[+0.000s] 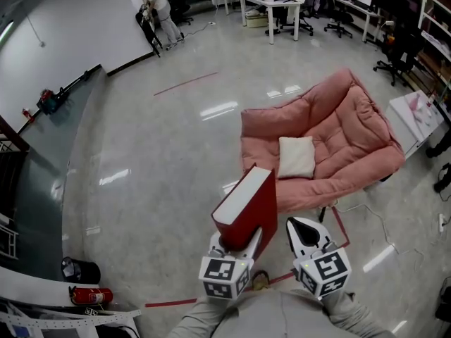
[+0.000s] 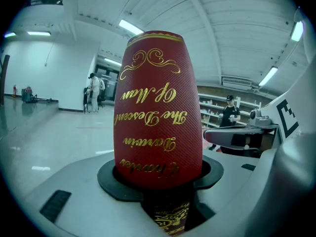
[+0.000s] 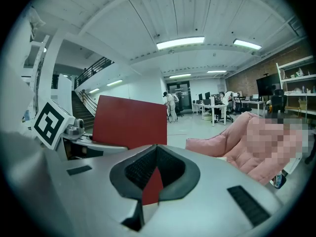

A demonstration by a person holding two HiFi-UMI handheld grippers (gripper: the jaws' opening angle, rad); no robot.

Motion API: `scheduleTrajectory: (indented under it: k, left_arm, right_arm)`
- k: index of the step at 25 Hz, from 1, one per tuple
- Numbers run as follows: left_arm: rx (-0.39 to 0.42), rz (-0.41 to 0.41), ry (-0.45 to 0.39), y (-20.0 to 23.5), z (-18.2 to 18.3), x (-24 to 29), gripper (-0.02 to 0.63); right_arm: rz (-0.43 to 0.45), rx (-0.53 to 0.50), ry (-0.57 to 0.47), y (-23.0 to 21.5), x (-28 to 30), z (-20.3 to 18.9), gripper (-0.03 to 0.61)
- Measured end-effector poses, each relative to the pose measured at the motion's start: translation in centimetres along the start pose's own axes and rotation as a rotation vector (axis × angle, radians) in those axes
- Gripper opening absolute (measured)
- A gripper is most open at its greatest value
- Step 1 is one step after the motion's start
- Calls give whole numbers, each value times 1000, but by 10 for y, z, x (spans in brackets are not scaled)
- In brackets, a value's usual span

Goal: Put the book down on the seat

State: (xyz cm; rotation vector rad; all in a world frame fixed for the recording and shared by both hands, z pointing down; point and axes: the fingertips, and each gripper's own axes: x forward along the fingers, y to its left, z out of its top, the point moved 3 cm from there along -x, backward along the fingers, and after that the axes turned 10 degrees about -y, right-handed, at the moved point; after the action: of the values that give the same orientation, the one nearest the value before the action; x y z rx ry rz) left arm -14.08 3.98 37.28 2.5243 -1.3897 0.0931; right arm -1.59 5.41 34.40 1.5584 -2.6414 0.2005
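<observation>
The red book [image 1: 245, 206] is off the pink seat [image 1: 338, 139], held in the air above the floor [image 1: 155, 160] just in front of the seat's front edge, on the person's side. The left gripper [image 1: 238, 243] has it by the lower end. In the left gripper view its fingers [image 2: 111, 179] stand partly apart and press on either side of the book [image 2: 158, 107], whose spine with gold lettering faces the camera and rises upright out of the grip. From the head view the book leans a little towards the seat, with its white page edge showing on top.

The right gripper [image 1: 296, 225] hangs beside the book, also short of the seat. Its fingers [image 3: 136, 169] are closed tip to tip with nothing between them. The red cover [image 3: 131, 120] shows beyond them on one side and the seat [image 3: 217, 144] on the other.

A white cushion [image 1: 296, 157] lies in the middle of the seat. A red line [image 1: 184, 84] marks the floor beyond the seat.
</observation>
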Motion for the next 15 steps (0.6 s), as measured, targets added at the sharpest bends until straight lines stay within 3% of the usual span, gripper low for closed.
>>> scheduleTrajectory:
  k: [15]
  left_arm:
    - [-45,-3,23,26,-1,25,250]
  right_arm:
    - [-9,3,60,-12,27,-11,0]
